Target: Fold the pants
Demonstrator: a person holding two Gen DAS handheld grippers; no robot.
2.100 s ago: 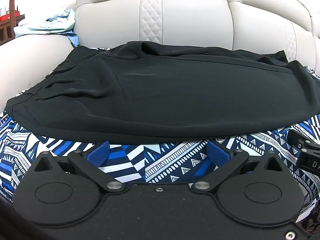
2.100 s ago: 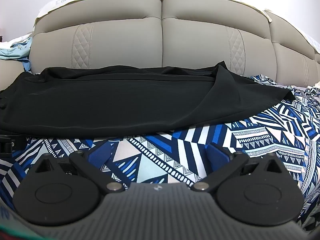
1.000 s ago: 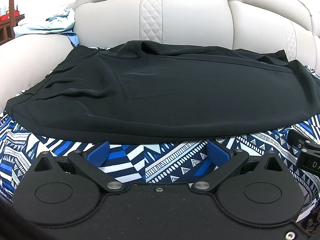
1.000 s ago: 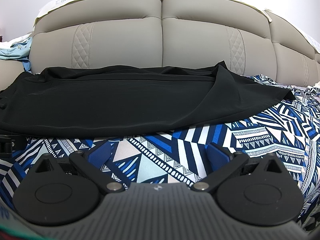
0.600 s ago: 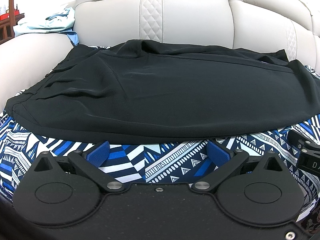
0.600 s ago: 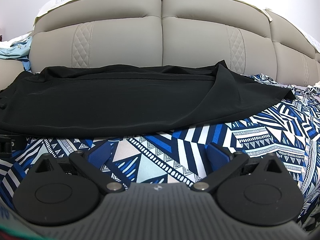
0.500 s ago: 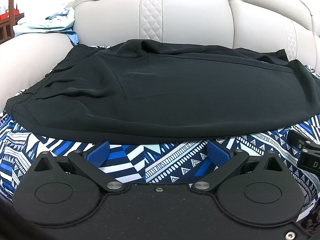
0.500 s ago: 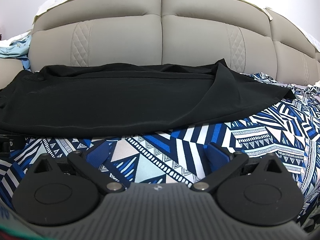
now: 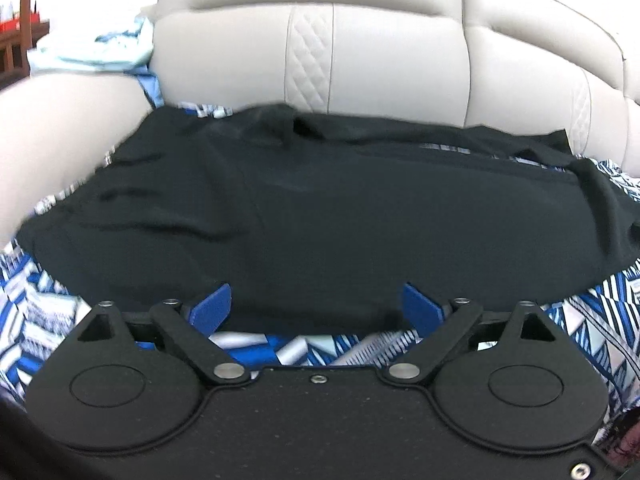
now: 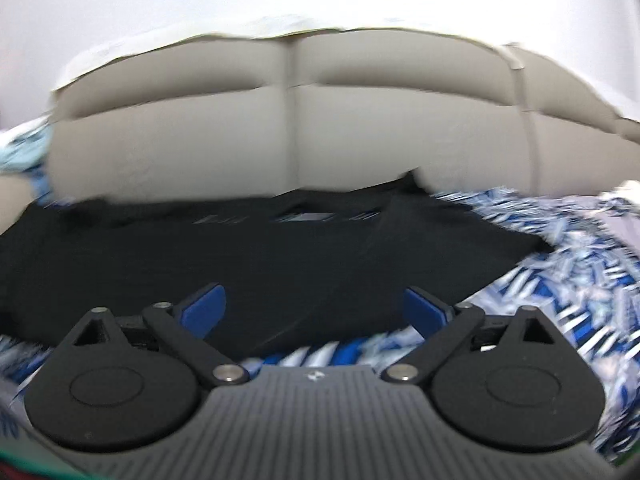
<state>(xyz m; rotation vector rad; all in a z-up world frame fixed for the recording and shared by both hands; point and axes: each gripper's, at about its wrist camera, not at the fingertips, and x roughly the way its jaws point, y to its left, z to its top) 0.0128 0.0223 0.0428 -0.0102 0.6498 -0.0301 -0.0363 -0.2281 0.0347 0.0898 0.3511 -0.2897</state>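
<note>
1 black pants [image 9: 320,216], 2 tools – left tool [image 9: 316,308] & right tool [image 10: 314,306] both spread wide, gripping nothing

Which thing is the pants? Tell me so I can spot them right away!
Find the big beige sofa. On its seat lies a blue-and-white zigzag cover, and the pants are spread flat on that. They are the only plain black cloth there.

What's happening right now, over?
Both grippers, left gripper and right gripper, open at near hem. Black pants flat on patterned sheet. Nothing blocking.
</note>
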